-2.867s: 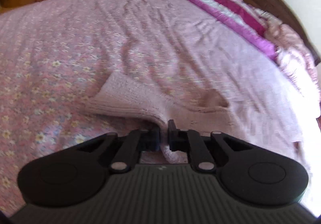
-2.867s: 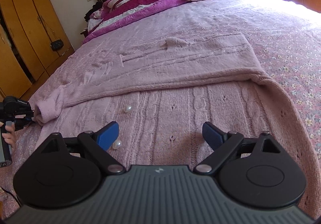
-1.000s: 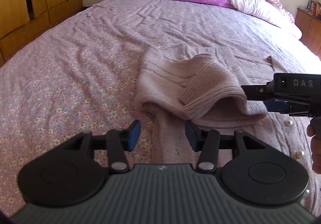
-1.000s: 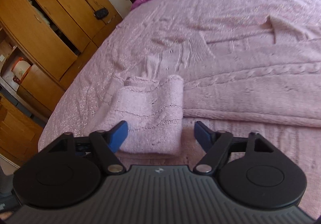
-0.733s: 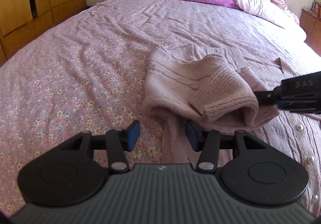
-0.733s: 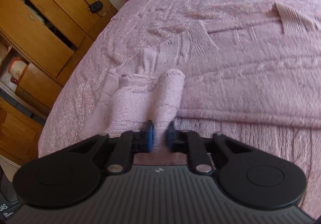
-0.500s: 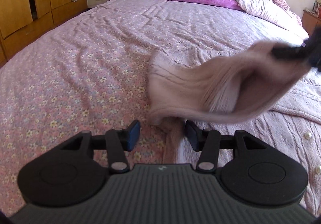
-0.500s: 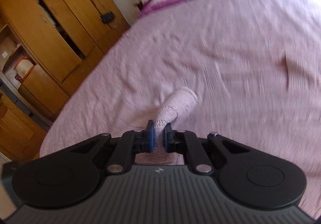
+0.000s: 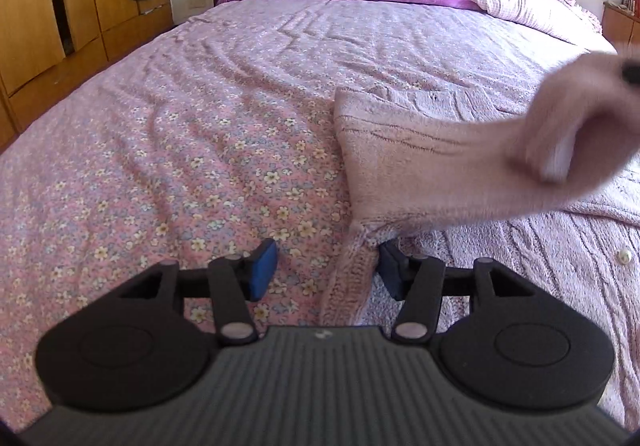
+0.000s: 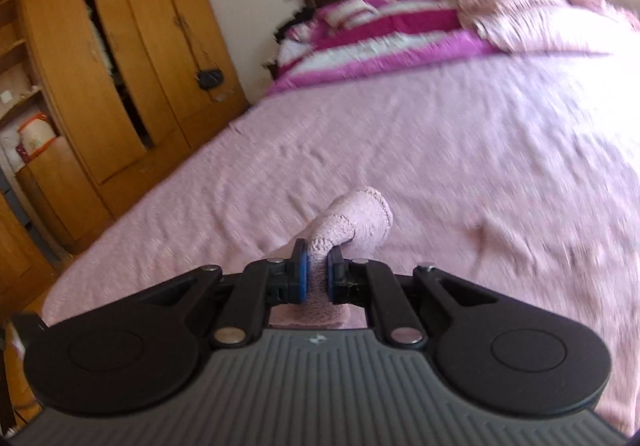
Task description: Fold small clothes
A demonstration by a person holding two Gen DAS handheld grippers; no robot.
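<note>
The right tool (image 10: 316,274) pinches the pink cardigan's sleeve (image 9: 460,162), which stretches rightward and up off the bed (image 9: 200,126). The left tool (image 9: 326,270) is opening around the cardigan's edge, its pads not pressing on it.

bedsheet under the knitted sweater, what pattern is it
Pink bedsheet printed with small white and yellow flowers; clearest in the left wrist view.

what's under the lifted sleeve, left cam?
Under the raised sleeve lies more of the same pink cardigan, cable-knit, with a pearl button, on the floral bedspread. The fold beneath its near edge is shadowed, unreadable.
</note>
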